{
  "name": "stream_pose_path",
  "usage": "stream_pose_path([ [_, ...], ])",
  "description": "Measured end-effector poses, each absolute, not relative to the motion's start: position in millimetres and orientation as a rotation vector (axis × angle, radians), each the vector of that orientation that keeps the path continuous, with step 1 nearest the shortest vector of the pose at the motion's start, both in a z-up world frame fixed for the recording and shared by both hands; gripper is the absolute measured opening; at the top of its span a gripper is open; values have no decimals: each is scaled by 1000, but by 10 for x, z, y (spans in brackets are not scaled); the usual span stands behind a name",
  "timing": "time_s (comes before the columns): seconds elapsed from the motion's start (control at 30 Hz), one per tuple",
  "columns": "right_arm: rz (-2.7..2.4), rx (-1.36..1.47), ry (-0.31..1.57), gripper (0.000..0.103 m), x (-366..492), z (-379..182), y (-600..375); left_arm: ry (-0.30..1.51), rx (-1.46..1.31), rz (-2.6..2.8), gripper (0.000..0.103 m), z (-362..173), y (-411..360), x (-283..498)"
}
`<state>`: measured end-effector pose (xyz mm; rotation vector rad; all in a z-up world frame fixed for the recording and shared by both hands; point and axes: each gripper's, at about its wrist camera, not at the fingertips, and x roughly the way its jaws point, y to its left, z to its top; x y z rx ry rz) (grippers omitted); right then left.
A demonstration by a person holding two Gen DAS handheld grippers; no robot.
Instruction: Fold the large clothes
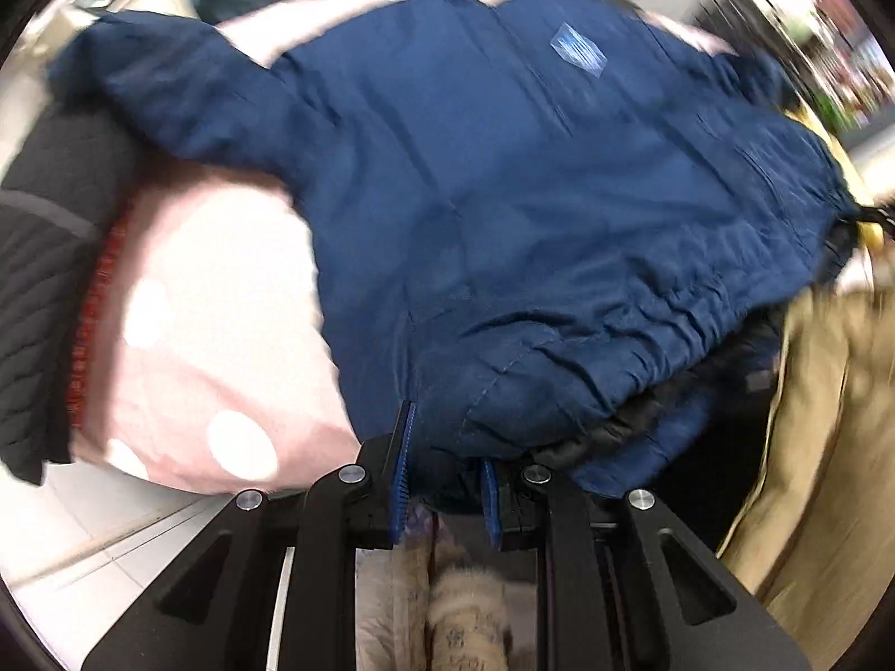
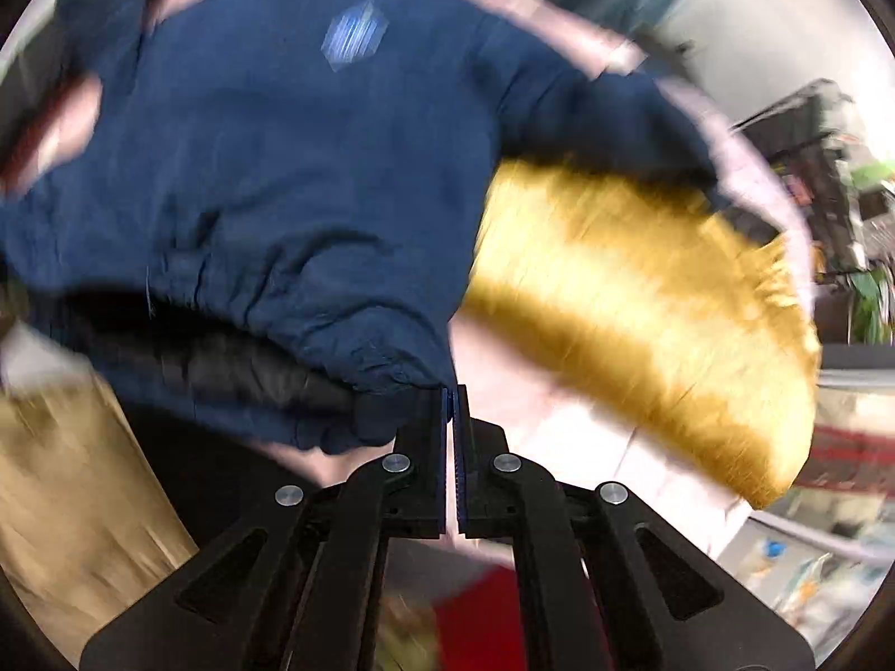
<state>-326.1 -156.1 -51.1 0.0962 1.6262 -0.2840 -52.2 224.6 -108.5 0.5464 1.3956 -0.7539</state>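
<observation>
While both claws grip: the 2 hold the navy jacket [image 1: 503, 195] by its hem.
Left gripper [image 1: 444, 481]: clamped on bunched hem between its fingers.
Right gripper [image 2: 454, 419]: nearly shut, pinching the hem corner just ahead.
Risk: thin right pinch could slip, dropping that corner.

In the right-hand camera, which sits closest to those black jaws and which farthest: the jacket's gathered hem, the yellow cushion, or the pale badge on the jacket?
1. The gathered hem of the navy jacket, just left of the right gripper, at its tips.
2. The yellow cushion, off to the right.
3. The pale badge, high up on the jacket's chest.
</observation>
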Motion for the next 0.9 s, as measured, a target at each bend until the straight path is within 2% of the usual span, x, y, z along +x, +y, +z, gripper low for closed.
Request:
stream_pose_path([
  [0.1,-193,17,1755,2,-3440,-955,-1309,1459,615,-783,25,-1438,2314,-725],
  [0.17,-184,43,1843,11,-3594,-1261,-1281,1503,644,-784,27,-1664,2389,-848],
  [0.23,-265,94,1894,26,-3733,-1420,-1398,1495,659,-772,35,-1733,2477,-933],
  [0.27,-295,147,1888,54,-3785,-1413,-1484,1498,641,-782,39,-1719,2524,-948],
  [0.3,-320,196,1876,80,-3822,-1380,-1569,1502,630,-790,46,-1702,2554,-953],
  [0.33,-355,222,1851,82,-3842,-1311,-1656,1511,626,-799,64,-1682,2593,-957],
  [0.37,-391,236,1803,82,-3829,-1183,-1760,1537,630,-815,71,-1656,2647,-956],
  [0.4,-402,247,1768,82,-3800,-1092,-1821,1543,637,-830,73,-1621,2690,-953],
  [0.47,-423,291,1659,82,-3661,-850,-1970,1488,640,-833,73,-1433,2771,-870],
  [0.57,-406,364,1517,82,-3359,-640,-2031,1418,440,-800,73,-1035,2853,-533],
  [0.7,-300,306,1455,82,-2817,-625,-1825,1238,274,-815,75,-596,2783,-210],
  [0.8,-223,184,1478,82,-2441,-820,-1534,1235,201,-809,75,-725,2438,-49],
  [0.9,-180,65,1499,82,-2241,-1064,-1177,1318,286,-823,74,-1179,2006,-115],
])
